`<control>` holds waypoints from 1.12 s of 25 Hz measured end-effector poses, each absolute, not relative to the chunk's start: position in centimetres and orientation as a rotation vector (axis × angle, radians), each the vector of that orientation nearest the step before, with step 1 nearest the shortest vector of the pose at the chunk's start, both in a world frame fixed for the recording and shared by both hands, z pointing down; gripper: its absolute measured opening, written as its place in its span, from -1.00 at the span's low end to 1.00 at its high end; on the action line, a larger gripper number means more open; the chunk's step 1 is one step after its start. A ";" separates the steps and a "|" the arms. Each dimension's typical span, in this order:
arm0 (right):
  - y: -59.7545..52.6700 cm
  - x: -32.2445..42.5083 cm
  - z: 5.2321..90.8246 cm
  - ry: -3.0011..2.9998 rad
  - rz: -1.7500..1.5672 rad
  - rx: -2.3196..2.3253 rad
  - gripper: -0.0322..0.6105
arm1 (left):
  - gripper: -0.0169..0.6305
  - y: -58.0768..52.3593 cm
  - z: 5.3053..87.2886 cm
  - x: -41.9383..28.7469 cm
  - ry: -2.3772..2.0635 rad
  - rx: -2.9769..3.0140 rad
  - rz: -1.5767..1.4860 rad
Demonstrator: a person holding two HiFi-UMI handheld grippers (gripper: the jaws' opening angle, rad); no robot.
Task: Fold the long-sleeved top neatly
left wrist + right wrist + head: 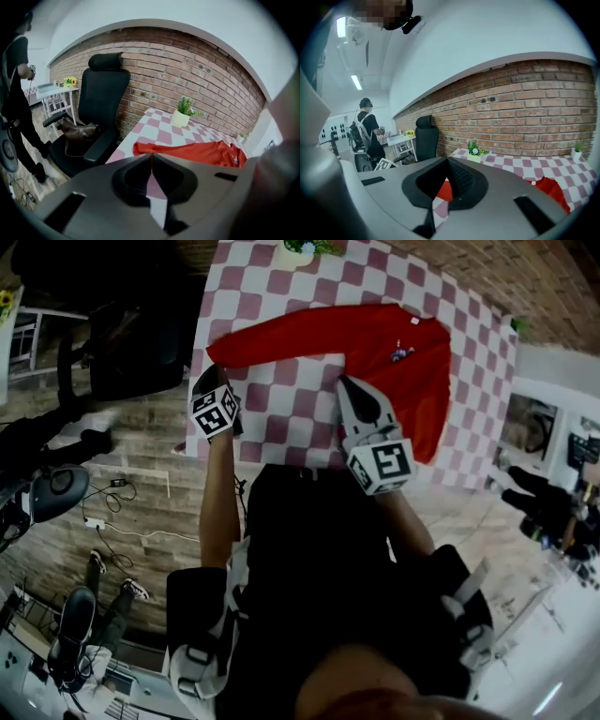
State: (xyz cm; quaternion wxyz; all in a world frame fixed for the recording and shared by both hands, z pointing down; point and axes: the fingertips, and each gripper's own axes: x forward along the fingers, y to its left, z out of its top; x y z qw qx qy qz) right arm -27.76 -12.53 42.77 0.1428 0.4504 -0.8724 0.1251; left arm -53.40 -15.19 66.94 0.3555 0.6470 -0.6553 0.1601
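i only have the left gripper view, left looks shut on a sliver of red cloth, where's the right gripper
observer: in the head view the right gripper is at the side edge of the red top, just below where the sleeve branches off.
operator: open or shut
observer: shut. the right gripper view shows its jaws together. whether they pinch cloth i can't tell.
operator: how far does the top reach toward the person
observer: its body runs almost to the near edge of the checked table, to the right of the right gripper.
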 end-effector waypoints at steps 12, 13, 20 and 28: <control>-5.7 -20.2 41.9 -2.359 0.368 1.565 -0.88 | -0.91 -17.5 61.2 -50.8 -1.683 1.909 0.410; -5.3 -19.4 41.9 -2.343 0.370 1.586 -0.88 | -0.91 -17.8 60.4 -50.4 -1.683 1.933 0.405; -3.5 -14.6 41.4 -2.274 0.377 1.709 -0.88 | -0.91 -19.8 55.3 -45.4 -1.656 2.121 0.412; -1.9 -8.6 40.5 -2.242 0.377 1.837 -0.88 | -0.91 -21.3 51.1 -38.5 -1.611 2.275 0.435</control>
